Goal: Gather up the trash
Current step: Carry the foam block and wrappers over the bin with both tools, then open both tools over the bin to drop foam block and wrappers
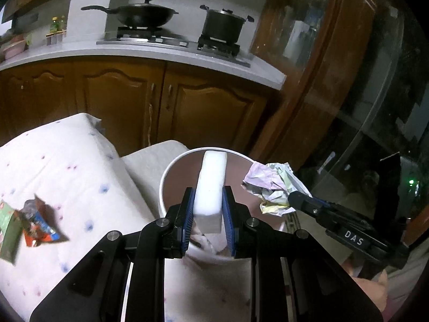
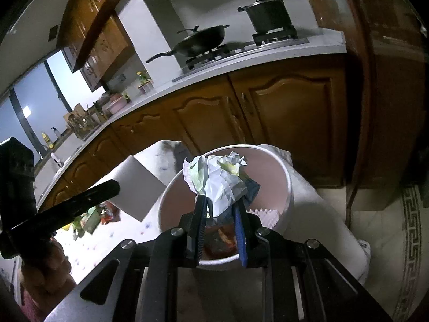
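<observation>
- The left gripper (image 1: 208,216) is clamped on a white foam block (image 1: 210,187), which stands upright between the blue pads and reaches out over the white bucket (image 1: 171,171).
- The right gripper (image 2: 220,216) is closed on a crumpled paper wad (image 2: 217,179); in the left wrist view that wad (image 1: 270,187) hangs at 3 o'clock of the bucket, just past its rim.
- In the right wrist view the bucket (image 2: 284,185) sits directly under the wad, with reddish scraps at its bottom.
- The bucket rests against a table covered in a white cloth with small coloured dots (image 1: 67,166).
- Torn snack wrappers (image 1: 32,222) lie on the cloth at 9 o'clock of the left gripper, well apart from the bucket.
- At 12 o'clock runs a pale countertop (image 1: 166,53) over brown wooden cabinets (image 1: 209,107).
- On the gas hob stand a lidded black wok (image 1: 142,13) and, to its 3 o'clock, a dark stockpot (image 1: 224,25).
- A window (image 2: 24,107) shows at 9 o'clock in the right wrist view, and patterned floor tiles (image 2: 410,228) at 4 o'clock.
</observation>
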